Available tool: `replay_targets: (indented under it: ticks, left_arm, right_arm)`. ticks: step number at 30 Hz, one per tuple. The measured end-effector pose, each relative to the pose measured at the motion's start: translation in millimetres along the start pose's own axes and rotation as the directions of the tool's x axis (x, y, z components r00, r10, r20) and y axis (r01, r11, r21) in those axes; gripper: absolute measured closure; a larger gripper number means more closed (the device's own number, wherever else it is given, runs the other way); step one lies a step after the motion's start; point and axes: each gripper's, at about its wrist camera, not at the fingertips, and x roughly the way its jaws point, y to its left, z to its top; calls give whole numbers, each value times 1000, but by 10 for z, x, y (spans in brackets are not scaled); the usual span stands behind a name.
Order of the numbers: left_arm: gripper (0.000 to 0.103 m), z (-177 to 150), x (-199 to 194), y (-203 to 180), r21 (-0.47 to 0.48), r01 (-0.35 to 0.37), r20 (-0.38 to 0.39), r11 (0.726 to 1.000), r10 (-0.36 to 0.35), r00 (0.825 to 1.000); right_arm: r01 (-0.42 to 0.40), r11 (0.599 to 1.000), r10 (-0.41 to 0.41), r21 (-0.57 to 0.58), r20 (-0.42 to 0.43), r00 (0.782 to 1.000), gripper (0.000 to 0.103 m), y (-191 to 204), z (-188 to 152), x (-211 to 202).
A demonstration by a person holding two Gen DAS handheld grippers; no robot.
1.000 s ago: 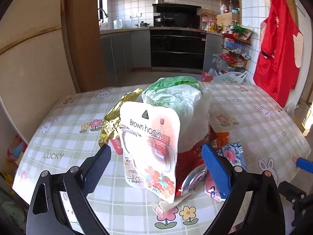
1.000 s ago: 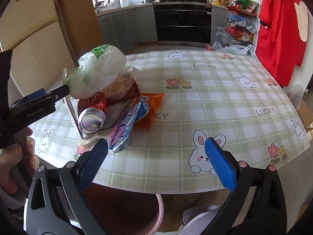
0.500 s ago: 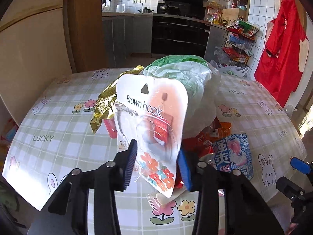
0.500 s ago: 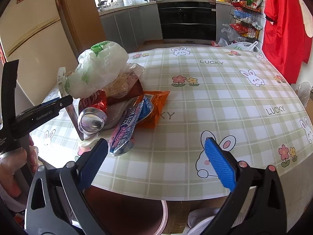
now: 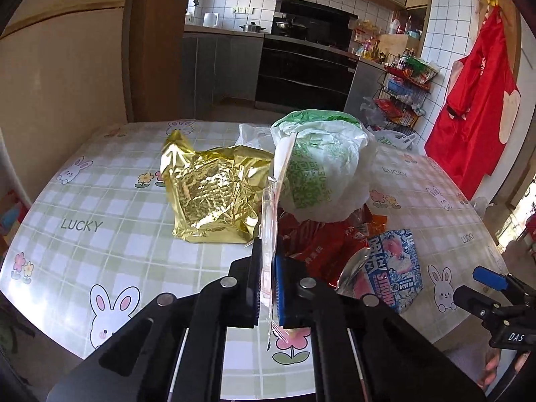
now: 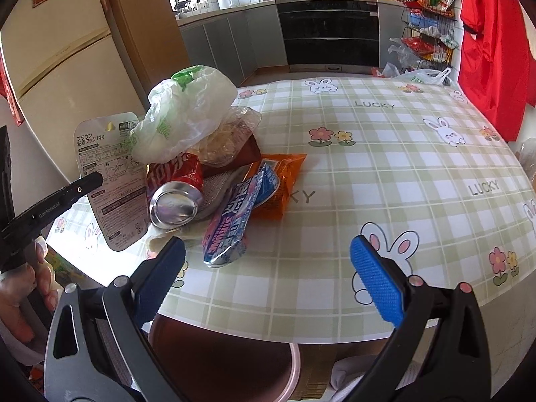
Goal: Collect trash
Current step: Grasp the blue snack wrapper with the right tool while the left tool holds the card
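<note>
Kitchen table (image 6: 385, 154), checked cloth, trash heaped near our edge. Our left gripper (image 5: 267, 288) has just been closing and now pinches the hook card (image 5: 273, 234) edge-on, just beside the white bag (image 5: 321, 167) — the card's clear blister sits between the pads. Our right gripper (image 6: 268, 268) hangs open, empty, near the can (image 6: 174, 201). We judge the thin card could slip or twist loose, or snag the bag and topple the heap.

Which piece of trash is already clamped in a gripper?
The hook package card, pinched edge-on by the left gripper. The gold foil bag, white plastic bag and soda can lie untouched.
</note>
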Motion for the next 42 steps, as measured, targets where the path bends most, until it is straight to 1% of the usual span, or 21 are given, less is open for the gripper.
replay_targets:
  ticks: [4, 9, 13, 15, 18, 20, 21, 23, 28, 30, 32, 35, 37, 39, 42]
  left_arm:
    - [96, -28, -70, 97, -21, 14, 2, 1000, -14, 1000]
    - [96, -32, -196, 200, -47, 39, 17, 998, -38, 999]
    - [96, -47, -344, 245, -45, 61, 39, 997, -59, 998]
    - [96, -72, -415, 275, -51, 75, 49, 996, -73, 996]
    - [96, -123, -504, 316, -67, 83, 56, 994, -80, 995]
    - [96, -161, -541, 346, -82, 92, 54, 992, -87, 995]
    - [96, -188, -559, 358, -85, 95, 51, 992, -91, 995]
    - [96, -226, -582, 376, -92, 106, 47, 990, -102, 994]
    - [96, -300, -652, 395, -92, 140, 45, 986, -137, 990]
    - [96, -326, -690, 382, -83, 149, 47, 985, -146, 988]
    - [96, -343, -707, 370, -80, 149, 46, 986, -146, 988]
    - [96, -366, -707, 382, -83, 152, 42, 985, -149, 988]
    - [96, -376, -710, 387, -83, 157, 40, 984, -154, 987]
    - [96, -386, -728, 373, -79, 165, 39, 983, -162, 986]
    - [96, -397, -745, 360, -75, 182, 33, 980, -180, 983]
  right_arm:
    - [-18, 1000, 18, 13, -6, 1000, 6, 22, -9, 10]
    - [-16, 1000, 17, 6, -17, 1000, 6, 31, -12, 38]
    - [-20, 1000, 20, 11, -21, 1000, 6, 26, -9, 71]
    - [-37, 999, 37, 13, -20, 999, 6, 23, 1, 108]
    - [-86, 996, 86, 19, -11, 996, 6, 10, 38, 224]
    - [-127, 991, 128, 30, -20, 992, 15, -4, 60, 340]
    - [-147, 988, 148, 39, -30, 989, 23, -7, 74, 396]
    - [-164, 985, 167, 56, -43, 985, 27, -7, 102, 504]
    - [-165, 983, 169, 76, -53, 984, 39, 40, 153, 678]
    - [-148, 986, 152, 74, -50, 987, 42, 69, 162, 718]
    - [-131, 987, 135, 88, -51, 989, 50, 71, 159, 757]
    - [-112, 987, 121, 118, -68, 990, 63, 55, 133, 828]
    - [-95, 989, 104, 115, -79, 991, 83, 81, 107, 840]
    - [-80, 990, 88, 114, -71, 994, 85, 99, 79, 801]
    - [-83, 989, 88, 125, -35, 996, 89, 98, 70, 681]
